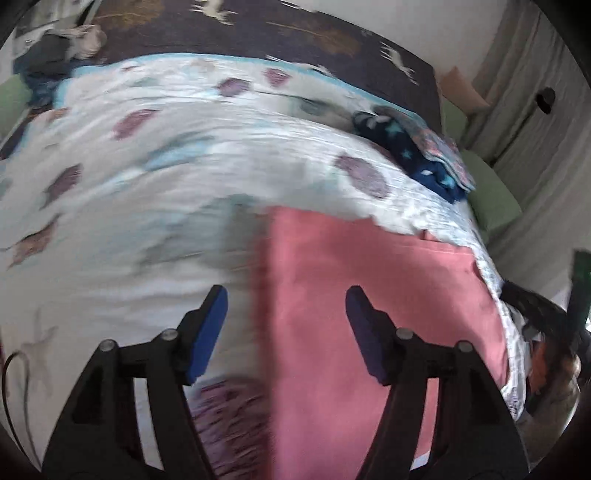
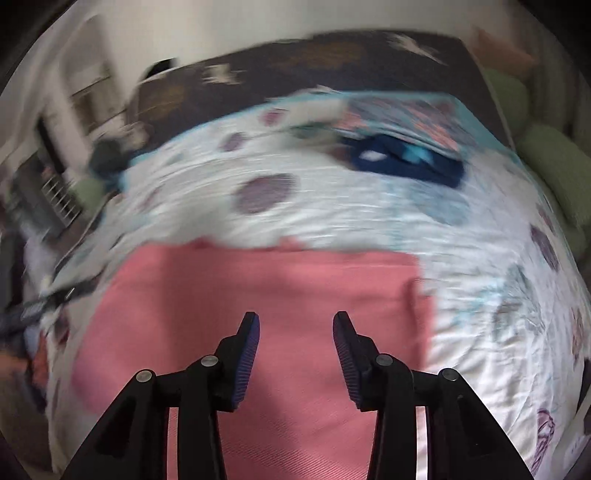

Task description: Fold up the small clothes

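A pink garment (image 1: 369, 302) lies flat on the white patterned bedspread (image 1: 147, 177); it also shows in the right wrist view (image 2: 258, 288). My left gripper (image 1: 286, 301) is open and empty, above the garment's left edge. My right gripper (image 2: 295, 325) is open and empty, above the middle of the garment. Both views are blurred by motion.
A stack of folded clothes, dark blue with stars (image 1: 413, 151) under a multicoloured piece, lies at the far right of the bed and shows in the right wrist view (image 2: 402, 158). A dark patterned blanket (image 1: 295, 33) covers the bed's far end. Green cushions (image 1: 491, 199) line the right side.
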Tool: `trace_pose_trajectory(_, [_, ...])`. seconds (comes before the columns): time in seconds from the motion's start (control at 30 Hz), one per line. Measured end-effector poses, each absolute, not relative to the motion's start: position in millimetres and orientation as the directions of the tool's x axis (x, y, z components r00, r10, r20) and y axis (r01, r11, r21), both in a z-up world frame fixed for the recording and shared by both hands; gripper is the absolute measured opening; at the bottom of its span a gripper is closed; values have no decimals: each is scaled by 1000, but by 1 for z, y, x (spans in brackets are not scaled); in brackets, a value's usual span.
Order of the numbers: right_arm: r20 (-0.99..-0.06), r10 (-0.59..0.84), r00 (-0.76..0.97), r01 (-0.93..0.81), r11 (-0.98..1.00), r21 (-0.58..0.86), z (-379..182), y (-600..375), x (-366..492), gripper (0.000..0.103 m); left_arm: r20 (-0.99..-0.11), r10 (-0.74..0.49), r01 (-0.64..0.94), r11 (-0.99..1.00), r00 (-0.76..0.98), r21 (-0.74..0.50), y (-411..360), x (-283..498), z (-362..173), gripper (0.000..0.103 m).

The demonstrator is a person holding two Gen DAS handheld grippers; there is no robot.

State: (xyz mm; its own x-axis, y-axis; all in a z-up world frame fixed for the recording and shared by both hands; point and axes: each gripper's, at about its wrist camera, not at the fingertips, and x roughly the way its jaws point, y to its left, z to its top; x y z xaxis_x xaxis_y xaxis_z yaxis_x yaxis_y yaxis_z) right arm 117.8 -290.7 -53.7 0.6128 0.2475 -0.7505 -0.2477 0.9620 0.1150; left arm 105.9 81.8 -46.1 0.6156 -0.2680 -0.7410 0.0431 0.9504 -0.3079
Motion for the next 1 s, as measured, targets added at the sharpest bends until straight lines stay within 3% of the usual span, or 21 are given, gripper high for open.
trace_pose_trajectory(0.23, [-758, 374, 534, -575, 818, -2, -75, -156, 30, 44, -738, -367, -66, 872, 567, -484, 135, 83, -69, 67])
trace_pose_trajectory(0.4, [-777, 353, 521, -726, 662, -187, -106, -76, -21, 44, -729, -344, -90, 870, 591, -484, 157, 63, -65, 67])
trace_pose_trajectory(0.6, [-727, 252, 638, -680, 627, -380, -135, -35, -30, 47, -719, -342, -83, 871, 605, -484, 175, 49, -63, 67])
trace_pose_trajectory(0.93, [-642, 158, 750, -553, 682, -478, -150, 1, -2, 47, -712, -374, -84, 851, 594, -518, 195, 52, -75, 67])
trace_pose_trajectory(0.97, [-639, 154, 754, -542, 697, -470, -150, 2, 4, 41, -709, -384, -76, 849, 591, -523, 194, 55, -75, 67])
trace_pose_trajectory(1.0, [-644, 162, 748, -541, 711, -450, -148, 0, 7, 19, -704, -403, -58, 845, 585, -532, 190, 60, -75, 67])
